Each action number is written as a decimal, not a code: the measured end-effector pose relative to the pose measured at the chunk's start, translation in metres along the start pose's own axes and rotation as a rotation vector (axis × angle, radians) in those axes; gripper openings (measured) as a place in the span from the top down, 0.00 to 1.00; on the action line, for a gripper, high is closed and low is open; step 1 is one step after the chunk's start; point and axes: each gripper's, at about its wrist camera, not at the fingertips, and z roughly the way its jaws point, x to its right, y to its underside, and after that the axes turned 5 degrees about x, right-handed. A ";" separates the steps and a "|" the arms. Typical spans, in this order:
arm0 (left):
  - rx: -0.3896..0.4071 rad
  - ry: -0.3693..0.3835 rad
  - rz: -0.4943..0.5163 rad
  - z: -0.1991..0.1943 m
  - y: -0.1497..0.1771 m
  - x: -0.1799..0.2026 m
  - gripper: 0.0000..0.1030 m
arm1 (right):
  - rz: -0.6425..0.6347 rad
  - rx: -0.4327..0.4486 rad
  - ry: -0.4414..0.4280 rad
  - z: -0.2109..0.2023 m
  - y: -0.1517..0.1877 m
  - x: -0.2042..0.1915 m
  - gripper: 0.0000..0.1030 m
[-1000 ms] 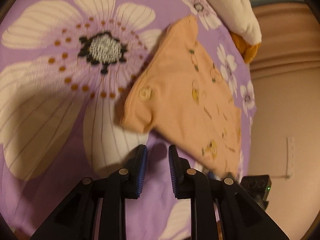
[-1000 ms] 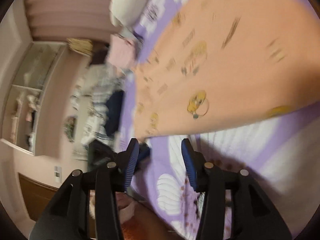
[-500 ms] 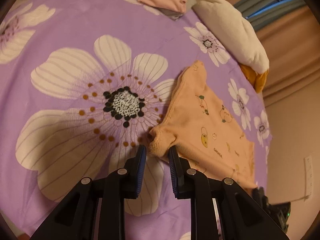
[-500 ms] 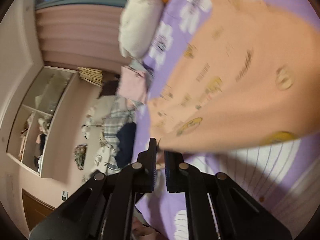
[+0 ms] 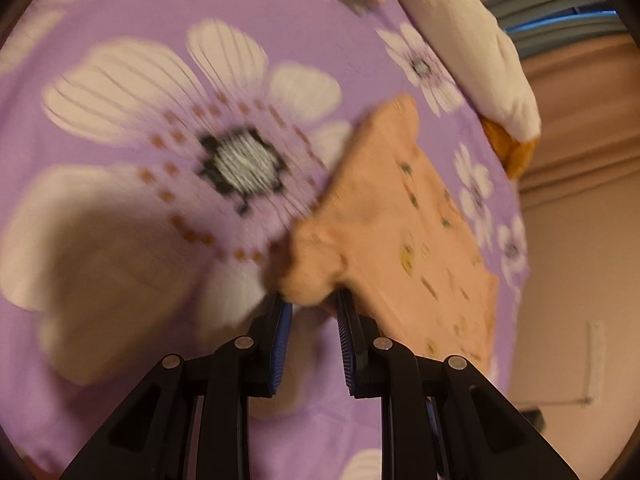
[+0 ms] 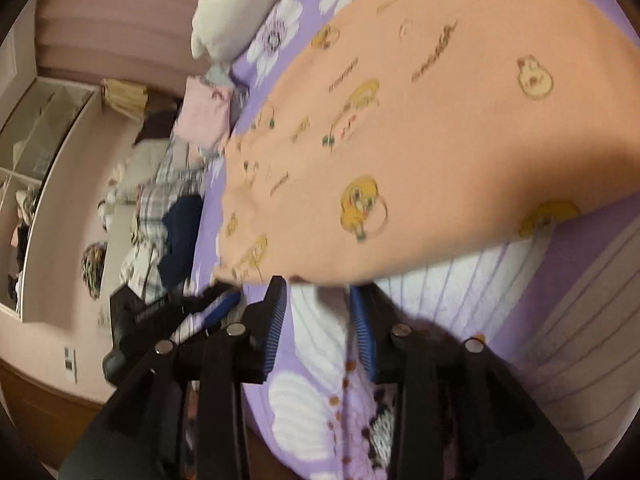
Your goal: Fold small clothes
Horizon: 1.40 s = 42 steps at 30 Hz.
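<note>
A: The orange shirt (image 5: 404, 240) is laid on the purple flowered bedspread (image 5: 140, 240), long axis slanting, sleeve toward the left gripper (image 5: 314, 306).

B: Gap narrow there; grip cannot be told. Right gripper (image 6: 320, 294) is seen opening at the hem, nothing pinched.

Both wrist views look steeply down, close over the orange shirt (image 5: 404, 236) from opposite ends

Purple floral bedspread (image 5: 160, 20); cream pillow (image 5: 472, 52) at edge.
</note>
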 end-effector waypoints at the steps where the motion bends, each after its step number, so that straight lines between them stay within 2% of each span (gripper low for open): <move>1: -0.015 0.022 -0.005 0.002 0.001 0.000 0.81 | 0.023 0.013 0.000 0.000 -0.002 0.002 0.70; 2: -0.025 0.036 -0.007 0.003 0.001 0.000 0.81 | 0.066 0.036 -0.002 -0.002 -0.005 0.005 0.71; 3: -0.022 0.032 -0.008 0.003 0.001 0.001 0.81 | 0.093 0.083 -0.007 -0.008 -0.008 0.007 0.77; 4: -0.016 0.032 -0.011 0.003 0.000 0.001 0.81 | 0.088 0.140 0.007 -0.015 -0.012 0.006 0.80; 6: 0.004 0.054 -0.053 0.006 -0.004 -0.002 0.81 | 0.009 0.226 0.020 -0.037 -0.021 -0.002 0.80; 8: 0.003 0.106 -0.147 0.012 -0.006 -0.009 0.81 | 0.000 0.220 -0.029 -0.043 -0.028 -0.006 0.78; 10: -0.006 0.160 -0.212 0.017 -0.007 -0.015 0.78 | 0.054 0.236 -0.011 -0.045 -0.029 0.002 0.78; 12: -0.014 0.170 -0.222 0.018 -0.008 -0.014 0.78 | 0.109 0.257 0.001 -0.043 -0.032 0.011 0.78; 14: -0.011 0.177 -0.220 0.017 -0.007 -0.013 0.77 | 0.168 0.249 -0.035 -0.042 -0.037 0.020 0.78; 16: -0.024 0.186 -0.210 0.018 -0.005 -0.011 0.75 | 0.192 0.240 -0.063 -0.046 -0.041 0.024 0.75; 18: -0.027 0.182 -0.204 0.019 -0.005 -0.012 0.75 | 0.196 0.249 -0.052 -0.049 -0.040 0.025 0.67; 20: -0.009 0.111 -0.180 0.020 -0.004 -0.011 0.82 | 0.179 0.245 -0.013 -0.049 -0.037 0.024 0.67; 22: 0.012 0.050 -0.135 0.020 -0.001 -0.004 0.86 | 0.131 0.226 0.069 -0.046 -0.036 0.021 0.77; 23: 0.038 0.011 -0.098 0.017 0.001 0.004 0.87 | 0.095 0.229 0.128 -0.044 -0.035 0.017 0.88; 24: 0.053 -0.014 -0.072 0.015 0.003 0.008 0.88 | 0.069 0.238 0.150 -0.043 -0.035 0.014 0.90; 26: 0.098 -0.098 0.015 0.005 0.009 0.020 0.90 | 0.062 0.247 0.111 -0.049 -0.033 0.014 0.92; 28: 0.136 -0.180 0.059 -0.005 0.014 0.021 0.91 | 0.044 0.270 0.084 -0.063 -0.032 0.013 0.93; 30: 0.123 -0.219 0.062 -0.012 0.013 0.012 0.91 | 0.009 0.329 0.134 -0.083 -0.031 0.009 0.93; 32: 0.117 -0.229 0.041 -0.021 0.010 0.002 0.92 | -0.051 0.396 0.233 -0.100 -0.032 0.008 0.92; 33: 0.139 -0.219 0.037 -0.032 0.008 -0.002 0.92 | -0.052 0.394 0.244 -0.102 -0.033 0.011 0.89; 34: 0.176 -0.177 0.028 -0.045 0.007 -0.004 0.92 | -0.034 0.374 0.239 -0.103 -0.035 0.016 0.89; 36: 0.252 -0.059 0.014 -0.067 0.003 -0.004 0.92 | 0.027 0.333 0.202 -0.103 -0.039 0.027 0.89; 38: 0.302 0.070 0.054 -0.083 0.002 0.004 0.92 | 0.015 0.348 0.175 -0.111 -0.038 0.025 0.89; 40: 0.284 0.087 0.136 -0.081 0.002 0.017 0.92 | -0.046 0.359 0.131 -0.117 -0.034 0.013 0.88; 42: 0.254 0.054 0.163 -0.064 0.005 0.027 0.92 | -0.129 0.342 0.027 -0.120 -0.030 -0.003 0.85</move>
